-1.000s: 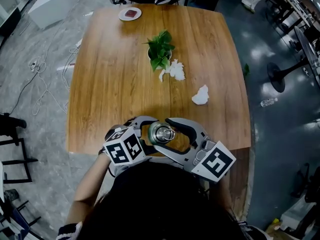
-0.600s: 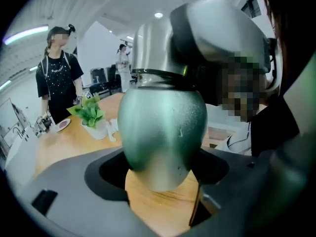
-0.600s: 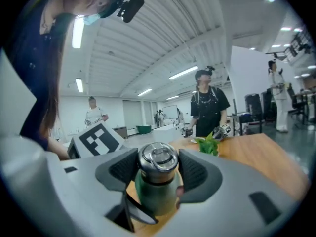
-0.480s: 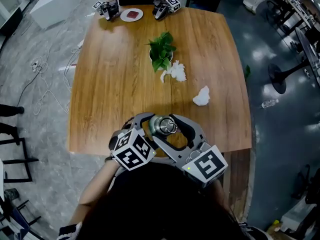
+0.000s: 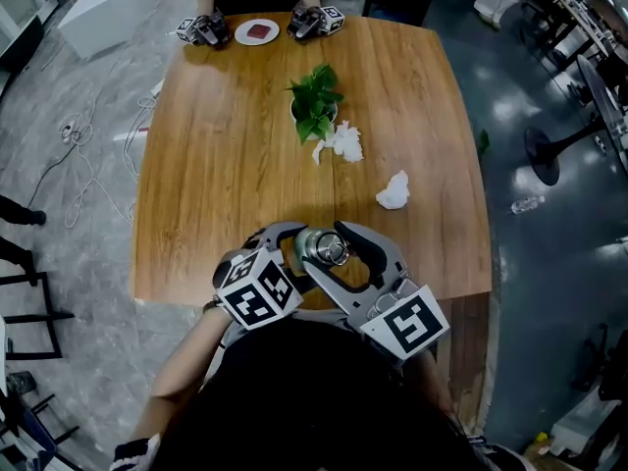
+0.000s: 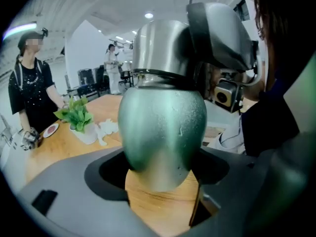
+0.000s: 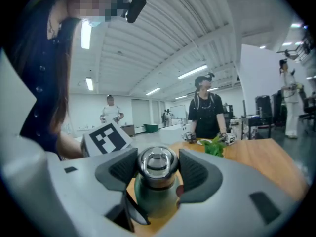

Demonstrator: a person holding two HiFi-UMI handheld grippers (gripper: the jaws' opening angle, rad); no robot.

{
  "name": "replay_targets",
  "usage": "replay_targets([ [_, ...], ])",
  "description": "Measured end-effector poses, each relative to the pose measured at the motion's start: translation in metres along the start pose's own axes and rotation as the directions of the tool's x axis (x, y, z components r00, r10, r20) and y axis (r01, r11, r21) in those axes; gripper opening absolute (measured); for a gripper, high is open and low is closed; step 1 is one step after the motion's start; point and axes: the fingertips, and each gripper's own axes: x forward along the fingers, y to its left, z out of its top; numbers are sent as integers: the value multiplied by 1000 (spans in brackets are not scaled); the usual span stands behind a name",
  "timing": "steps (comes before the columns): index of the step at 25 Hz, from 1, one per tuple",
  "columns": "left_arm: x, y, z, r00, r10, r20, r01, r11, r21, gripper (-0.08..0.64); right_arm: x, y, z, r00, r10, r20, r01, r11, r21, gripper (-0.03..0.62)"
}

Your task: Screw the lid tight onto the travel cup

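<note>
The travel cup [image 5: 320,251] is at the table's [image 5: 216,155] near edge, the plant [image 5: 314,101] behind it, the plate [image 5: 257,31] farthest back.

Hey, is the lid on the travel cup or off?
On: the lid sits atop the cup, clamped by the right gripper.

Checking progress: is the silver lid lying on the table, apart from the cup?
No, the round silver metal lid sits atop the green metal travel cup, between the jaws of the right gripper.

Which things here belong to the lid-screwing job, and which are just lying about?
Job in hand: travel cup, held by the left gripper; lid, gripped by the right gripper.
Lying about: potted plant, crumpled tissues, small plate.
</note>
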Motion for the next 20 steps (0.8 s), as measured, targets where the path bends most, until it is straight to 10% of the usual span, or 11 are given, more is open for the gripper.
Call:
replay_targets([
  [6,3,20,-5,986,161,-38,-161,987,-9,387,7,-7,-6,992,-123,-16,123,991,50,275],
  [12,-3,6,-7,998,-50,49,47,997,59,387,3,9,-7,993,106,-60,-104,994,41,284],
  [20,-4,-19,-6,972,-223,68,214,969,121,387,12,24,-12,988,135,-72,-142,984,-104,279],
])
